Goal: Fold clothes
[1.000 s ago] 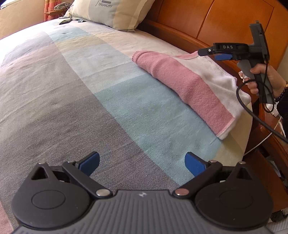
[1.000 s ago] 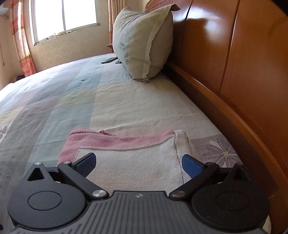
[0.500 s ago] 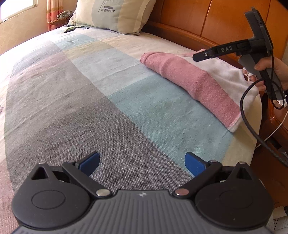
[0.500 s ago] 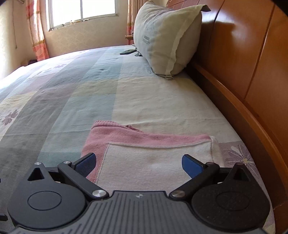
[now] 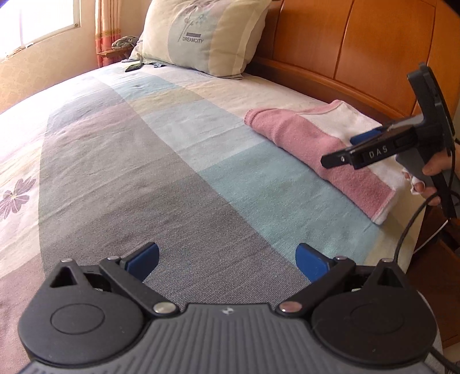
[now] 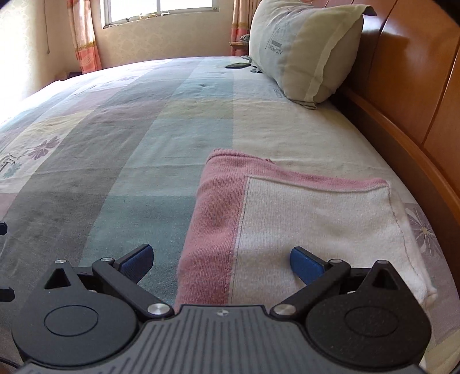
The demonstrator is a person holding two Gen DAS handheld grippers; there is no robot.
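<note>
A folded pink and white cloth lies flat on the bed near the wooden headboard, at the right of the left wrist view. In the right wrist view the same cloth fills the near right, pink border on its left and far edges. My right gripper hangs open just above its near edge, holding nothing. That right gripper also shows in the left wrist view, held by a hand over the cloth. My left gripper is open above bare bedspread, well left of the cloth.
The patchwork bedspread covers the bed. A pillow leans on the wooden headboard at the far end, with a dark phone beside it. The bed's edge and a cable are at the right. A window lies beyond.
Both grippers stayed open. The right gripper drew back and swung left, so the cloth now sits right of centre in its view. The left wrist view tilted up, showing more pillow.
</note>
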